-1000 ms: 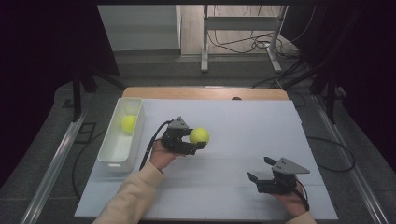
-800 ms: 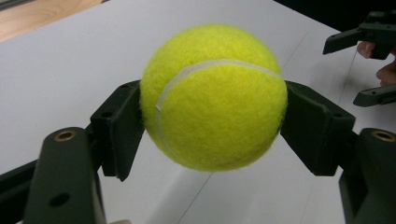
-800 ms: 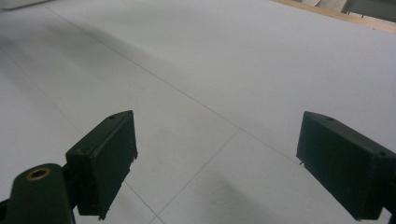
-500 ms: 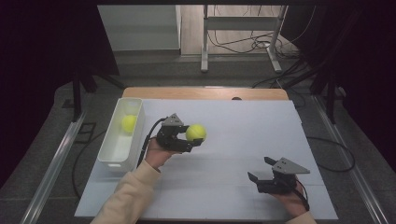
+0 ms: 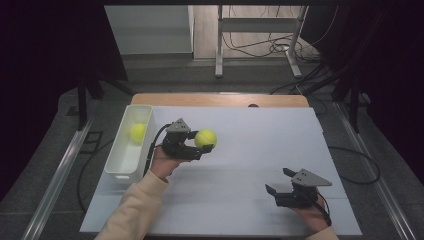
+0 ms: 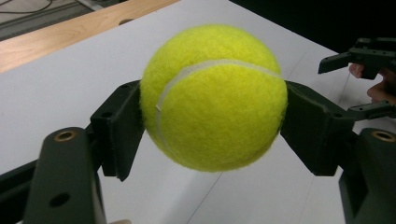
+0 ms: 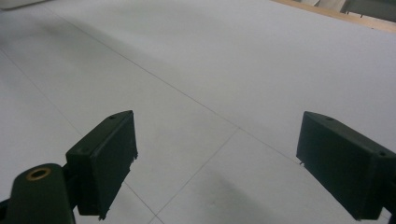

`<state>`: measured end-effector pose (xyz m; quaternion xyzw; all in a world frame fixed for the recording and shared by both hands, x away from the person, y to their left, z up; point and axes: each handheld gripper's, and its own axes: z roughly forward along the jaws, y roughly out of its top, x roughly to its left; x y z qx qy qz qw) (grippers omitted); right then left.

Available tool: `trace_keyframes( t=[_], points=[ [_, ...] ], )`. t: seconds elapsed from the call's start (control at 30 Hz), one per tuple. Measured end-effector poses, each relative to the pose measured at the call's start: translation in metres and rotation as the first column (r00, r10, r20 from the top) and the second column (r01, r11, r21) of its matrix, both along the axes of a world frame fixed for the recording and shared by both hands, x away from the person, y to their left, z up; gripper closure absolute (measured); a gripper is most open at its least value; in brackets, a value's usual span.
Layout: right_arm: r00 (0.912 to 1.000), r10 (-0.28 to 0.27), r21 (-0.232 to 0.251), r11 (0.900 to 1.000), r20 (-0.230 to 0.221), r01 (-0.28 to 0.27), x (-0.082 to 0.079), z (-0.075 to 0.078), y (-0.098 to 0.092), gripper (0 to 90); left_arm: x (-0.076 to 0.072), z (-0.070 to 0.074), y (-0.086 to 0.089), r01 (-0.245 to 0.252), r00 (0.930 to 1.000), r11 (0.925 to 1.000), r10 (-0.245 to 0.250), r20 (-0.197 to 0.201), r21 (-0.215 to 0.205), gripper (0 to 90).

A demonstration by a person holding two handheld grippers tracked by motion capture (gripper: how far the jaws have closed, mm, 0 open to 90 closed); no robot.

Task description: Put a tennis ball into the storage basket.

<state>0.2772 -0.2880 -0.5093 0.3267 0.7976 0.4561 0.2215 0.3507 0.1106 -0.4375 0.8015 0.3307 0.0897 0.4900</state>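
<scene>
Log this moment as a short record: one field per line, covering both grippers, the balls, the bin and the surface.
left gripper: jaws shut on a tennis ball, held above the table
held ball colour: yellow-green with a white seam
right gripper: jaws open, nothing between them, low over the near right of the table
white bin: at the table's left edge
ball in bin: one, yellow-green, toward the far end
table: white sheet, wooden strip along the far edge
</scene>
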Motion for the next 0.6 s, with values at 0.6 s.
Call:
trace_keyframes(
  t=[0.6],
  points=[
    [1.0, 0.001, 0.0, 1.0, -0.001, -0.001, 0.0, 0.0, 0.0, 12.5, -0.001, 0.01, 0.018, -0.031, 0.9994, 0.9991, 0.031, 0.017, -0.028, 26.5]
  ],
)
